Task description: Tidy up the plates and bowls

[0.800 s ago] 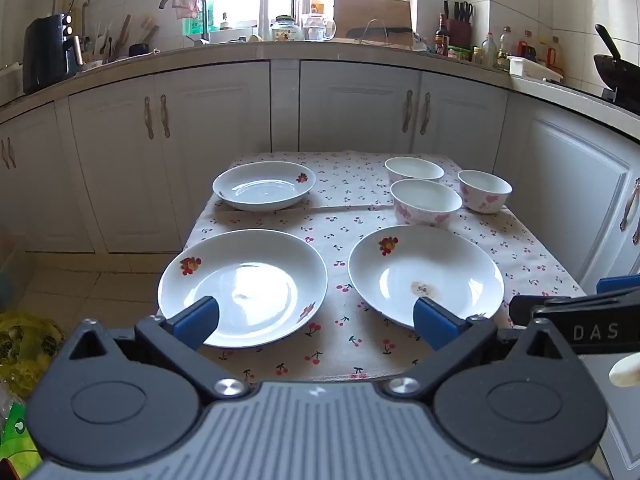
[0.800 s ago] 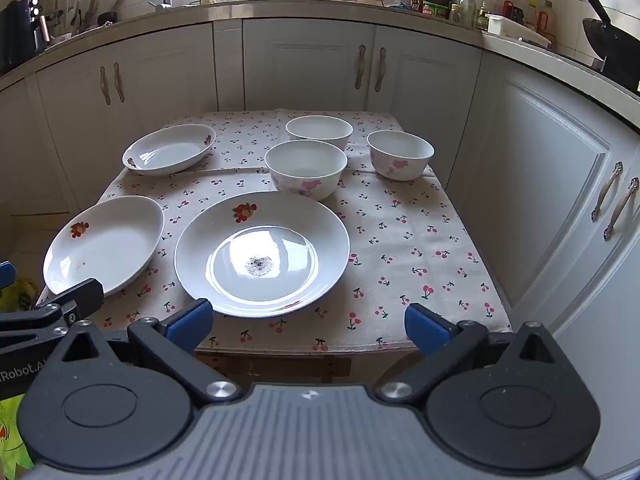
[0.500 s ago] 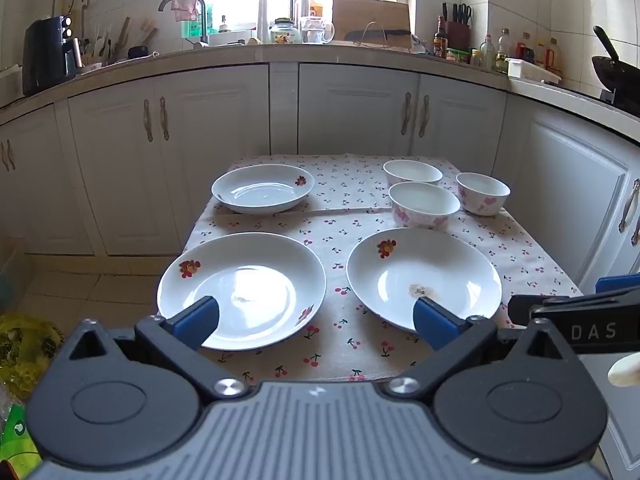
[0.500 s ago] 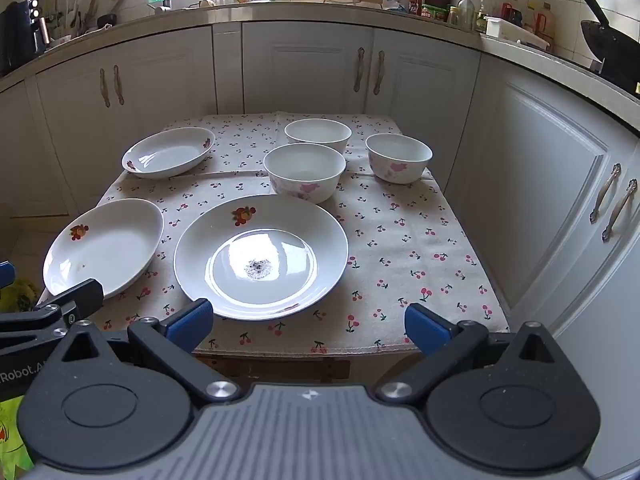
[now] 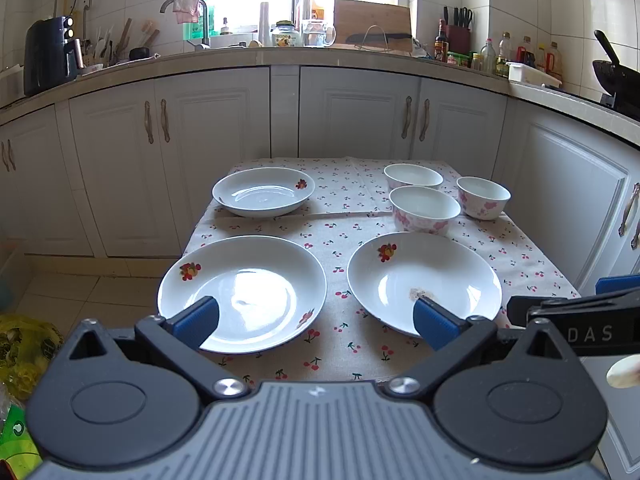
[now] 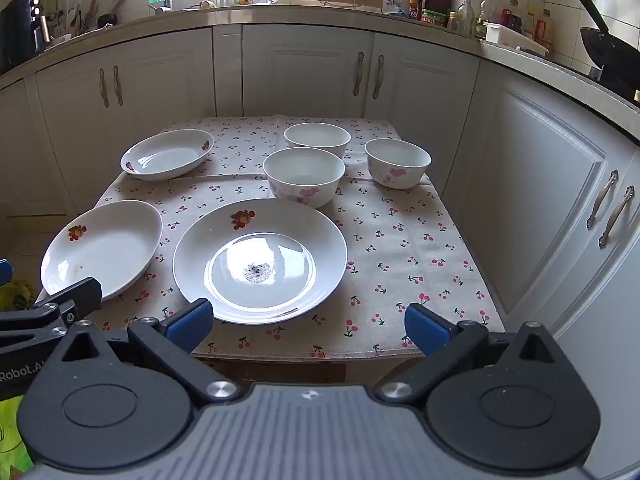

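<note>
Both grippers hang over the near edge of the table (image 6: pixel 420 248), tilted down toward the dishes, and neither grips anything: the left gripper (image 5: pixel 316 318) has its jaws spread wide and empty above the gap between the two near plates, and the right gripper (image 6: pixel 306 328) is just as wide, with only cloth and the table edge between its fingers. On the cherry-print tablecloth (image 5: pixel 340 236) three plates and three bowls lie singly, nothing stacked yet. The near left plate (image 5: pixel 242 292) and the near right plate (image 5: pixel 424 280) sit side by side close to the front edge; the right one carries a small crusted spot in its well. A far plate (image 5: pixel 264 191) sits at the far left. The bowls cluster at the far right: a front bowl (image 6: pixel 304 176) just beyond the near right plate, a back bowl (image 6: pixel 317 139) behind it, and a right bowl (image 6: pixel 397 162) beside them. The wide jaws probably suit a plate rim as a first pick, likely so like pieces can be nested.
</note>
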Demonstrator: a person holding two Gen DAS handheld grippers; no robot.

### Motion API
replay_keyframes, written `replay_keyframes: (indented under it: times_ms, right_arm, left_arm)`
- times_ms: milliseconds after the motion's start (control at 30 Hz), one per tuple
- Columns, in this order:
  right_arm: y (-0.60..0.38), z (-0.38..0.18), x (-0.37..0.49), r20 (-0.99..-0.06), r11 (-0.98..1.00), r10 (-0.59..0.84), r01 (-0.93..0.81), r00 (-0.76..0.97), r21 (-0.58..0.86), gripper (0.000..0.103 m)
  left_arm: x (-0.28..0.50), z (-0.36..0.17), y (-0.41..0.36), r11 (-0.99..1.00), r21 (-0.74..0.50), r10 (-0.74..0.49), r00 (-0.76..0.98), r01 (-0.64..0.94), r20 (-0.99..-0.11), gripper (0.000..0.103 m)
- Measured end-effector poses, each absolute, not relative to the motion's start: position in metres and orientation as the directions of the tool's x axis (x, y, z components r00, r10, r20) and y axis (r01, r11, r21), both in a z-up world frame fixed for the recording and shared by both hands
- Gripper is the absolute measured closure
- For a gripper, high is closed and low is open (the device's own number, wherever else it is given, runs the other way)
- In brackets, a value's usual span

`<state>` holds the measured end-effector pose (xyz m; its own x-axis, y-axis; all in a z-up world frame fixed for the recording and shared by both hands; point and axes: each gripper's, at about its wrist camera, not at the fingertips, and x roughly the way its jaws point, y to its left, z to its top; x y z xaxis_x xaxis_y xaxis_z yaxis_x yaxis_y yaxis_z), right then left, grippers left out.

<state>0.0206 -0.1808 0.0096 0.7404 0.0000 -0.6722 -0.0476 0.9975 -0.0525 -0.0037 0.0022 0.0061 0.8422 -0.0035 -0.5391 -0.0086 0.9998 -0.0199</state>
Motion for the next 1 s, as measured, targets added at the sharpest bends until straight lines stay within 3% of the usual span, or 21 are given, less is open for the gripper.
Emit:
replay_keyframes:
  times_ms: [1000]
  right_arm:
    - [-0.1809,0.0116,0.0185,-0.661,0.997,-0.004,-0.046,0.75,-0.059,0.0]
  left_arm:
    - [-0.0058,0.0083,0.0013,1.0,-0.025,-0.009,0.849,-0.005,-0.528,0.001]
